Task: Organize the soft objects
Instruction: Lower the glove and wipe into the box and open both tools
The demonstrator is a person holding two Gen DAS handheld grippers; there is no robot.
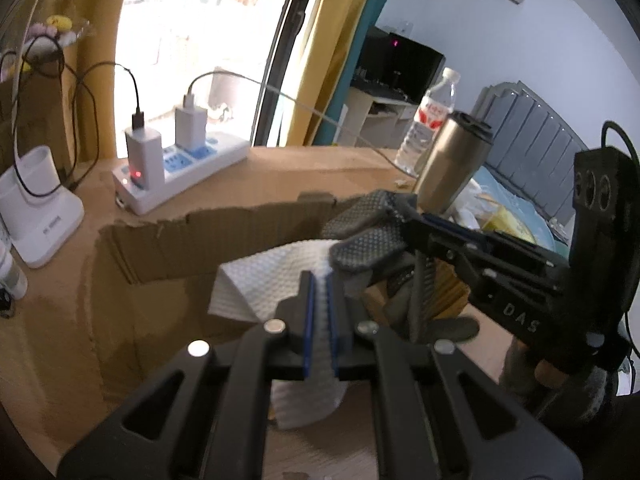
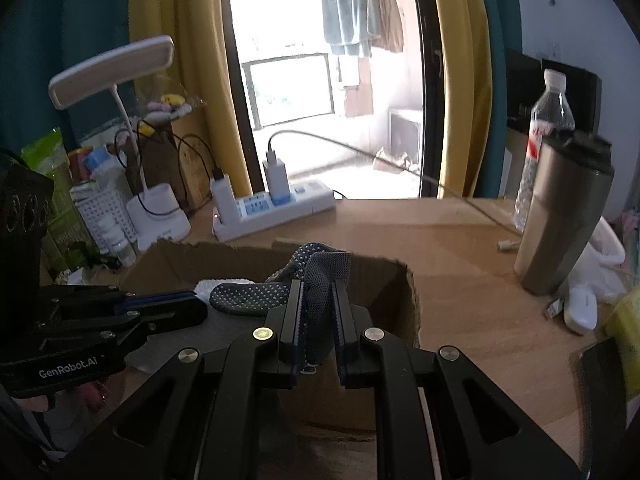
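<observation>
The right gripper (image 1: 394, 210) carries raised letters "DAS" on its black body in the left wrist view. The left gripper (image 2: 196, 304) carries white lettering "GenRobot.AI" on its side in the right wrist view. The bottle (image 2: 544, 136) has a red label, probably printed, too blurred to read.

A white power strip (image 2: 276, 210) with two chargers plugged in lies on the wooden desk (image 2: 460, 272) by the window. A steel tumbler (image 2: 564, 216) stands just beside a clear water bottle (image 2: 546, 128); a white desk lamp (image 2: 116, 68) rises at left
</observation>
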